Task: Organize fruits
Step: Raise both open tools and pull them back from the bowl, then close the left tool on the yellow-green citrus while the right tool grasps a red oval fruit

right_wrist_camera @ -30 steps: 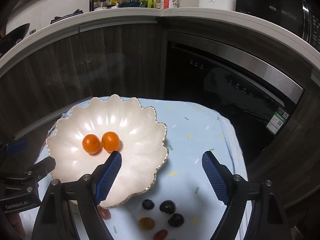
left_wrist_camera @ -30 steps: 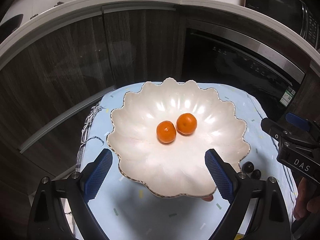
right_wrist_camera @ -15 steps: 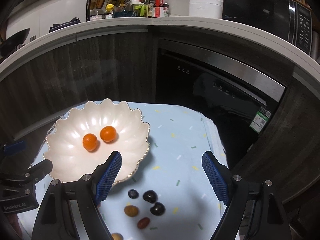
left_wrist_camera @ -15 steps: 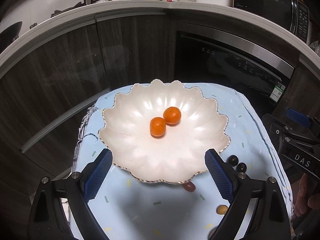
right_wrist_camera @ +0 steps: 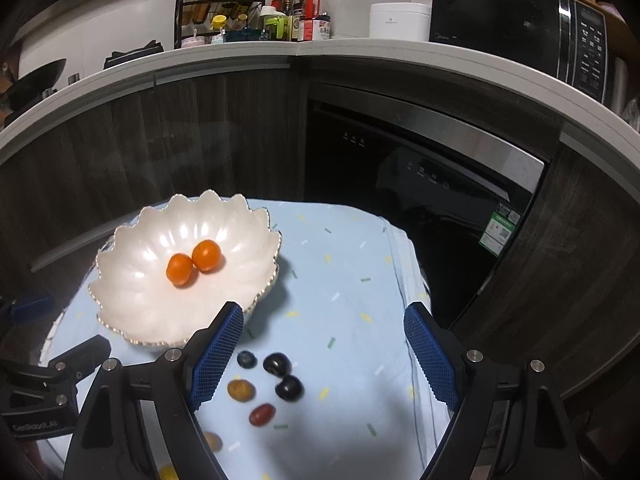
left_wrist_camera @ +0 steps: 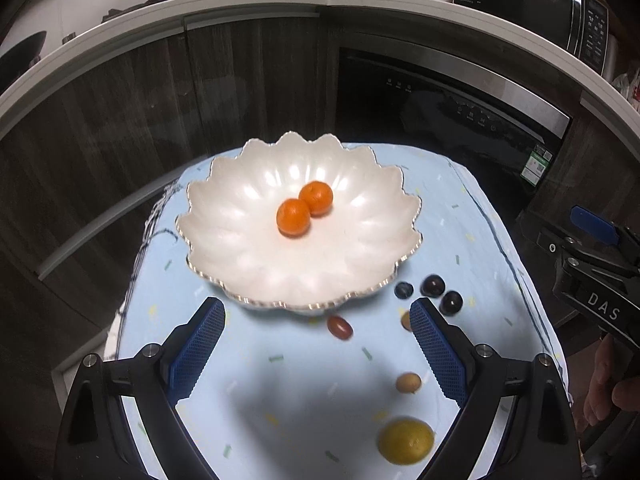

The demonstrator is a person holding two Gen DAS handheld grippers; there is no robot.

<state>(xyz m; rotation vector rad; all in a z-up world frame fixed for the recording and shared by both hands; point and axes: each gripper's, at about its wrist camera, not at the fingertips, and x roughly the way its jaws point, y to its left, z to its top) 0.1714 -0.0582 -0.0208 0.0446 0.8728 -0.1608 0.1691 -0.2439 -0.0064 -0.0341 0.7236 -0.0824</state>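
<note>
A white scalloped bowl (left_wrist_camera: pixel 248 248) (right_wrist_camera: pixel 132 296) on the light blue cloth holds two small oranges (left_wrist_camera: pixel 294 217) (left_wrist_camera: pixel 317 198), which also show in the right wrist view (right_wrist_camera: pixel 180 268) (right_wrist_camera: pixel 207 255). In front of the bowl lie loose fruits: a blueberry (left_wrist_camera: pixel 403 290), two dark grapes (left_wrist_camera: pixel 433 285) (left_wrist_camera: pixel 451 303), a red grape tomato (left_wrist_camera: pixel 340 327), a tan fruit (left_wrist_camera: pixel 408 382) and a yellow lemon (left_wrist_camera: pixel 406 441). My left gripper (left_wrist_camera: pixel 316 344) is open and empty, short of the bowl. My right gripper (right_wrist_camera: pixel 322 354) is open and empty above the cloth, right of the loose fruits (right_wrist_camera: pixel 277 363).
The small table stands before dark wood cabinets and a built-in dishwasher (right_wrist_camera: pixel 420 168). The counter above carries a spice rack (right_wrist_camera: pixel 216 12), bottles, a white pot and a microwave (right_wrist_camera: pixel 516 20). The right gripper's body shows at the right edge of the left wrist view (left_wrist_camera: pixel 592 280).
Both grippers have pulled back and up from the bowl. The bowl looks smaller and the loose fruits in front of it have come into view. Both stay open.
</note>
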